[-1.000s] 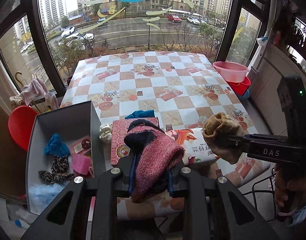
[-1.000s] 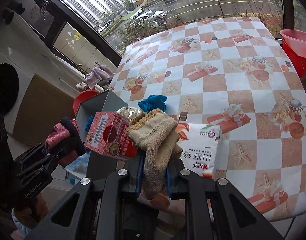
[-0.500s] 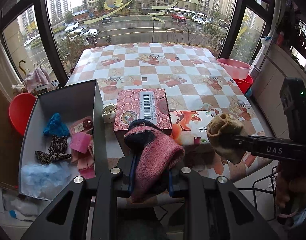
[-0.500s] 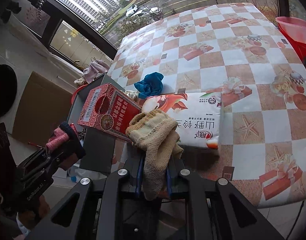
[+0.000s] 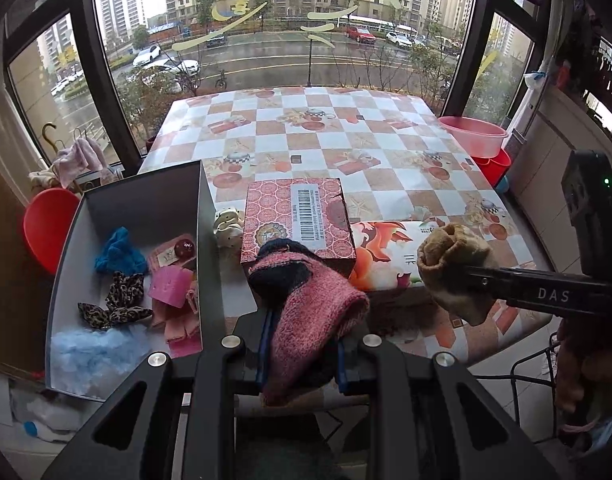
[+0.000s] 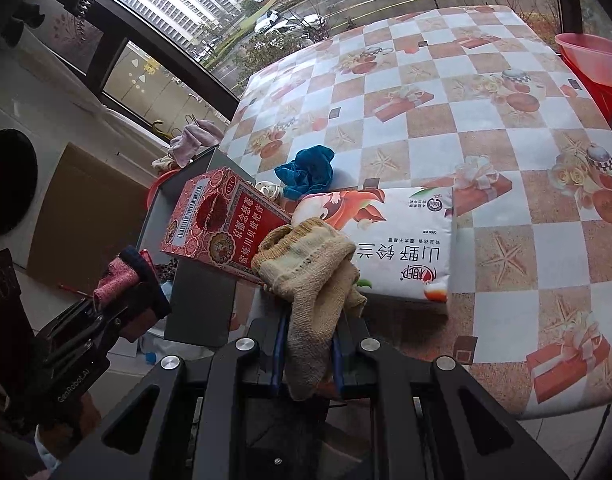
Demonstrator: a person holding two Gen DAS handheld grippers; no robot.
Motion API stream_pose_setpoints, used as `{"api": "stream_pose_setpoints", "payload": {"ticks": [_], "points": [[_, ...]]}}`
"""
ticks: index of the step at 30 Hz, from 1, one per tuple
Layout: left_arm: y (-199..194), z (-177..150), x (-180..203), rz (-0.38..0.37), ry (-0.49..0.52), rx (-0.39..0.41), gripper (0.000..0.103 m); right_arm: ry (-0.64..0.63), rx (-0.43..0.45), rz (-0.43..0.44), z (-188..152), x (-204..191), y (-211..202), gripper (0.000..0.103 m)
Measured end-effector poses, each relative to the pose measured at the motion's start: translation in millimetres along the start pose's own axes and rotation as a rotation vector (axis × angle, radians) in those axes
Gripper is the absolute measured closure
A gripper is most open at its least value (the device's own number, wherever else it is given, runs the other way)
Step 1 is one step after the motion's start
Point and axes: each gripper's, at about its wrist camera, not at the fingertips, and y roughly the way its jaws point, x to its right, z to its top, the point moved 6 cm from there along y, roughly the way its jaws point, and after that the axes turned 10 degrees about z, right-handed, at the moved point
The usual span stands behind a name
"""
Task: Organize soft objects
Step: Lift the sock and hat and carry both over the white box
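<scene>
My left gripper (image 5: pixel 300 354) is shut on a pink and dark knitted sock (image 5: pixel 310 300), held just in front of the table's near edge. My right gripper (image 6: pixel 308 354) is shut on a beige knitted sock (image 6: pixel 310 272); in the left wrist view that beige sock (image 5: pixel 452 268) hangs at the right. A grey box (image 5: pixel 204 240) at the table's left holds several soft things: a blue scrunchie (image 5: pixel 118 252), a leopard bow (image 5: pixel 116 304), pale blue fluff (image 5: pixel 94 350) and pink cloths. A teal cloth (image 6: pixel 306 170) lies on the table behind the red carton.
A red patterned carton (image 5: pixel 298 220) and a white tissue pack (image 6: pixel 394 240) lie near the table's front edge, with a small cream object (image 5: pixel 228 226) beside the carton. Pink and red basins (image 5: pixel 472 134) stand right of the checked table (image 5: pixel 346 128); a red bowl (image 5: pixel 46 224) lies left.
Both grippers have sunk and drawn back a little toward the table's near edge, socks still gripped. The carton and tissue pack now appear farther ahead, and more of the grey box's contents show.
</scene>
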Motion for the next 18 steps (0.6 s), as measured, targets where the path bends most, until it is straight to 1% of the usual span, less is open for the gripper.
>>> {"api": "stream_pose_setpoints", "payload": {"ticks": [9,18], "points": [[-1,0,-1,-0.001,-0.003,0.003,0.077,-0.004,-0.002,0.002,1,-1,-1,0.084],[-6,-2,-10,0.002,-0.019,0.013,0.077,-0.022,0.0,0.008,1,-15,0,0.084]]}}
